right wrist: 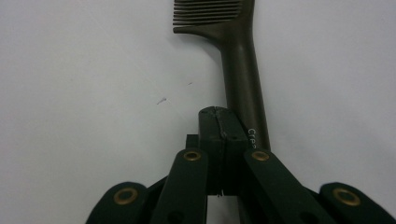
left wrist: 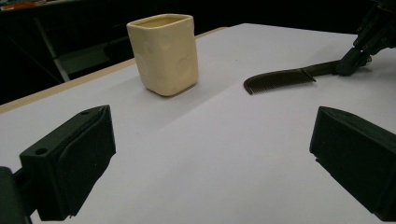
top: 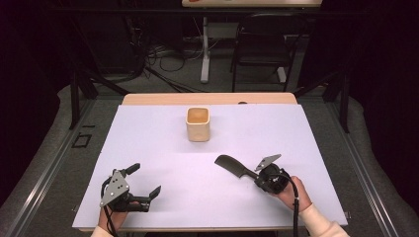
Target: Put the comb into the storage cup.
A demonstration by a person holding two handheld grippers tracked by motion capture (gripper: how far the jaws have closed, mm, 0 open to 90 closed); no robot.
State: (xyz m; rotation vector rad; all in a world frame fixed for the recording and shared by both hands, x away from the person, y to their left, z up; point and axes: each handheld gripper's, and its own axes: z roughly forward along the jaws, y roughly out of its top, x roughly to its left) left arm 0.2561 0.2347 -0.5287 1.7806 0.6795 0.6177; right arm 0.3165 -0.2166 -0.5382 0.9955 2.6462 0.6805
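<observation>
right claw (right wrist: 219,122) is clamped on the comb (top: 235,166) handle's end, teeth toward the cup (top: 198,124) – light, stiff, slick plastic, low over the table (top: 148,133); left claw (left wrist: 210,158) gapes wide, empty.

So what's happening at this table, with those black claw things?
A person is seated at a white table with a two-jaw gripper in each hand. The right gripper has its jaws closed, and a dark comb lies right at them with its handle against the jaws; whether they truly pinch it is hard to tell. The left gripper rests open near the table's front edge, holding nothing. A cream cup stands upright farther back, untouched.
</observation>
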